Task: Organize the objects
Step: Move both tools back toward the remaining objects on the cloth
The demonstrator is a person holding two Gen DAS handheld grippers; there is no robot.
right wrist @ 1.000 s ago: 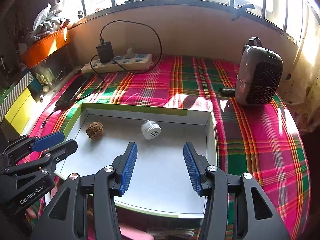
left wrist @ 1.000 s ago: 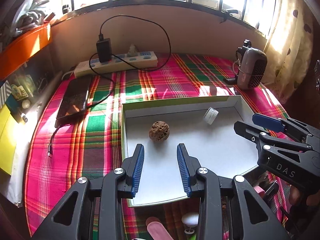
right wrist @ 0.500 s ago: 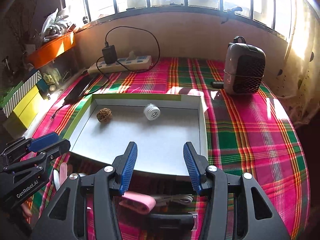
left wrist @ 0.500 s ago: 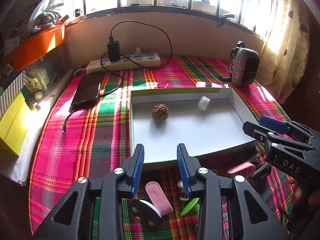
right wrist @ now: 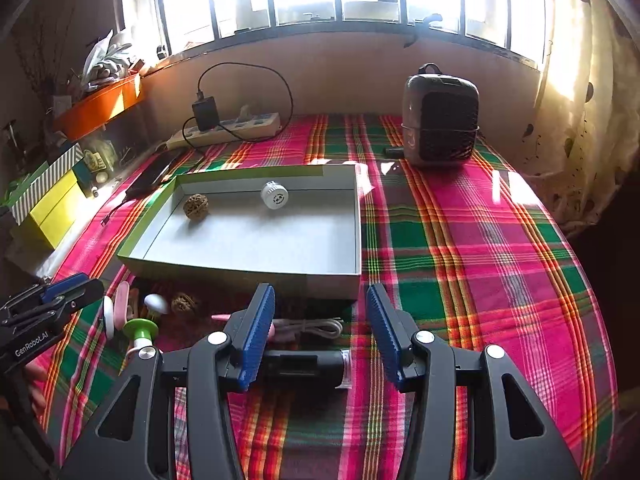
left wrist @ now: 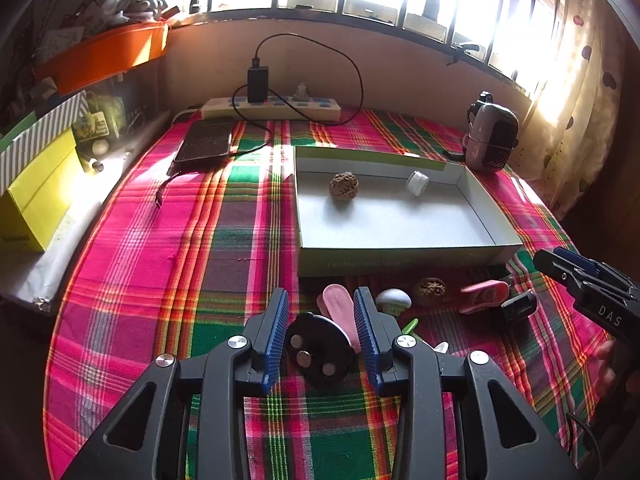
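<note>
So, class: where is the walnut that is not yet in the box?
In the left wrist view, the loose walnut lies on the plaid cloth just outside the box's near wall, between the white mushroom toy and the pink clip.

free: tray (left wrist: 472, 192) mid | blocked: clutter (left wrist: 428, 292) by front wall

Your left wrist view looks forward over the plaid cloth, right wrist alongside, both sharing the box (left wrist: 404, 254) (right wrist: 248, 270) ahead.
</note>
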